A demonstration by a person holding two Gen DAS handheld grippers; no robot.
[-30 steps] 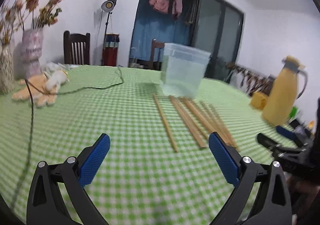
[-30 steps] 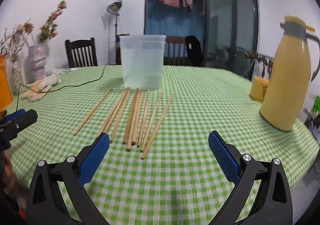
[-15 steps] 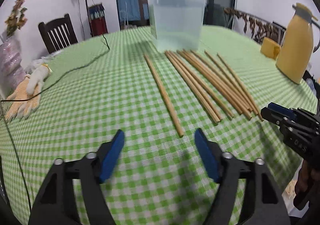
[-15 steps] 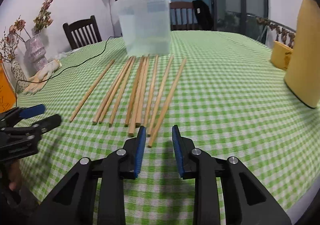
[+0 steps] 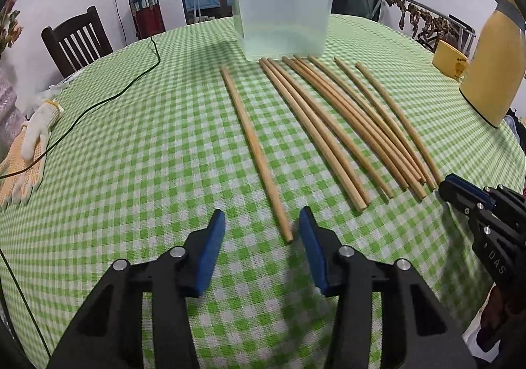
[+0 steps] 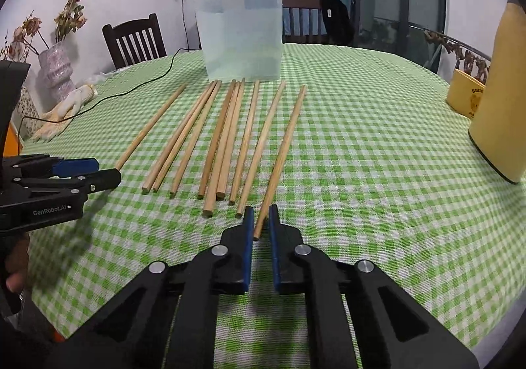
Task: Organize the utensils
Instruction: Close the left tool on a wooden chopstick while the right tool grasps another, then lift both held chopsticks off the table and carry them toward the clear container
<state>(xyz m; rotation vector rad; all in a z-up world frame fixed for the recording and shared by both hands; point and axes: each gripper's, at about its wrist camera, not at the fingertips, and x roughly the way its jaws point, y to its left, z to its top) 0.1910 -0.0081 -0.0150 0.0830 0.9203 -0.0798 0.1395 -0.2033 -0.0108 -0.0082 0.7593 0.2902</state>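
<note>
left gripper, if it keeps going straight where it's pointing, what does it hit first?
Most likely the near end of the leftmost chopstick, which lies just ahead between the left gripper fingers, whose jaws have just been closing with nothing pinched yet. Depth is unclear; the green checked tablecloth could come first.

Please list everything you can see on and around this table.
Chopsticks: about ten, pale wood, side by side before the tub.
Plastic tub: one, clear, far centre.
Tablecloth: one, green-white check.
Thermos jug: one, yellow, right.
Cup: one, yellow, beside the jug.
Work gloves: white-yellow, left edge.
Cable: one, dark, left.
Vase: one, pale, dried flowers, far left.
Left hand-held gripper: black, blue pads; jaws just closing, apart around the leftmost chopstick tip.
Right hand-held gripper: same; jaws just closed on the rightmost chopstick tip.
</note>
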